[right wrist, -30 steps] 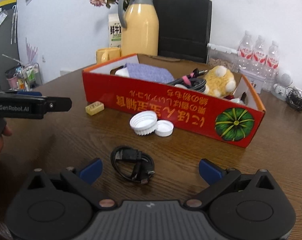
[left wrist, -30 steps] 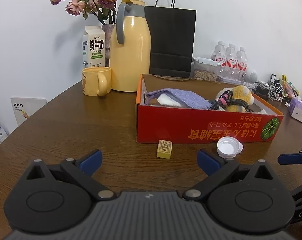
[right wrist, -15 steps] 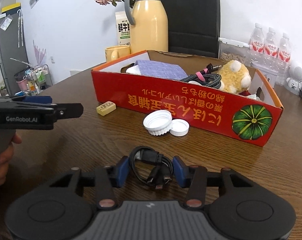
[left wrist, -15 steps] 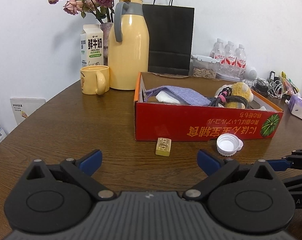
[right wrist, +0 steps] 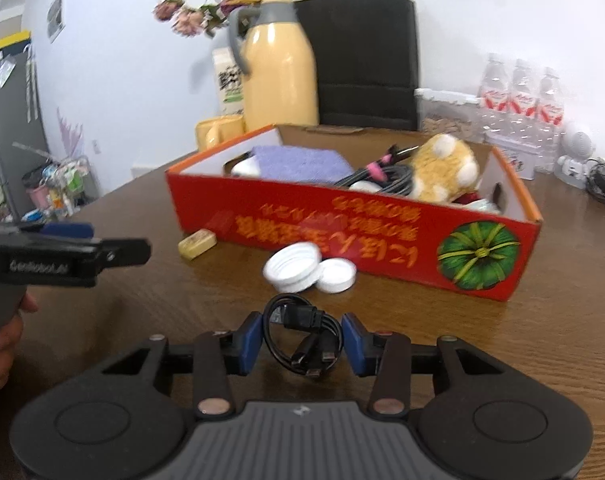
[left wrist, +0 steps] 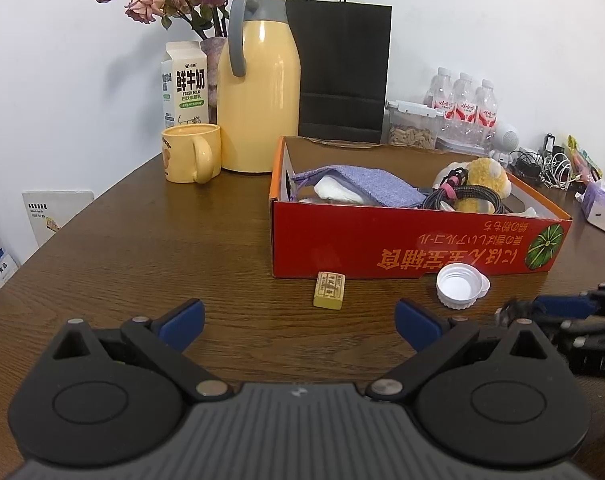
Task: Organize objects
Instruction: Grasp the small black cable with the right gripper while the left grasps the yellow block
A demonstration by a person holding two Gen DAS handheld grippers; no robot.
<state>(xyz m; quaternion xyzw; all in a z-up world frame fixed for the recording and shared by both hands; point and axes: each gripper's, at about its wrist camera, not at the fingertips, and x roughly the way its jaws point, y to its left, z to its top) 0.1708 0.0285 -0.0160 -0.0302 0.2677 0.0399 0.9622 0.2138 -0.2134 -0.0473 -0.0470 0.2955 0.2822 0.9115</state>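
A coiled black cable [right wrist: 302, 332] sits between the blue pads of my right gripper [right wrist: 300, 338]. Its jaws are closing, and both pads touch the coil just above the brown table. Ahead lie a large white cap [right wrist: 292, 266] and a small one [right wrist: 336, 276], beside a yellow block [right wrist: 197, 243]. All three rest in front of the red box [right wrist: 342, 224], which holds a purple cloth, a cord and a plush toy. My left gripper [left wrist: 298, 316] stands open over bare table, short of the yellow block [left wrist: 329, 290] and the white cap [left wrist: 460, 285].
Behind the red box [left wrist: 382, 248] stand a yellow thermos [left wrist: 258, 92], a mug [left wrist: 190, 152], a milk carton [left wrist: 184, 84], a black paper bag [left wrist: 342, 72] and water bottles [left wrist: 462, 104]. A tissue pack [left wrist: 602, 212] and tangled wires lie at the far right.
My right gripper went from wide open behind the cable to closed around it. The left gripper has stayed still and open.
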